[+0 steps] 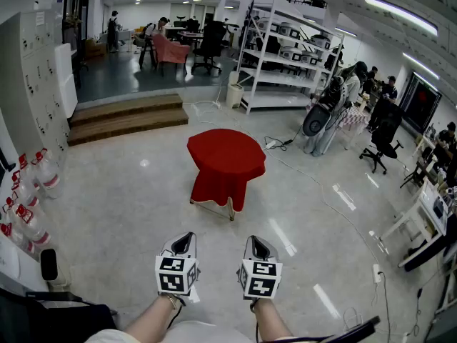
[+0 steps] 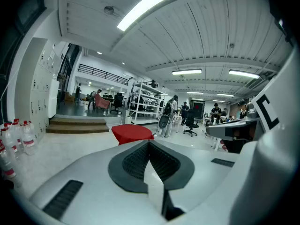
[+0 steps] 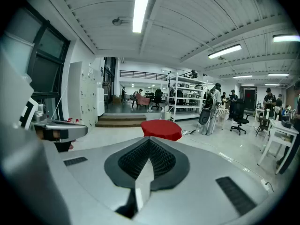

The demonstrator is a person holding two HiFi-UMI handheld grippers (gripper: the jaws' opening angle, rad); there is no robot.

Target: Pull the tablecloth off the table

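We look along the right gripper (image 3: 148, 149) and find its jaws pressed together with nothing between them. Straight beyond their tips, well apart from them, the red tablecloth (image 3: 161, 129) drapes over a small round desk on the pale floor (image 3: 225, 146). Behind it, wooden steps (image 3: 121, 121) rise to a darker area, with white lockers (image 3: 86, 95) to the left and a shelving rack (image 3: 185, 102) to the right. People (image 3: 213, 108) stand near the rack beside an office chair (image 3: 239, 118). A long ceiling light (image 3: 140, 6) runs overhead.
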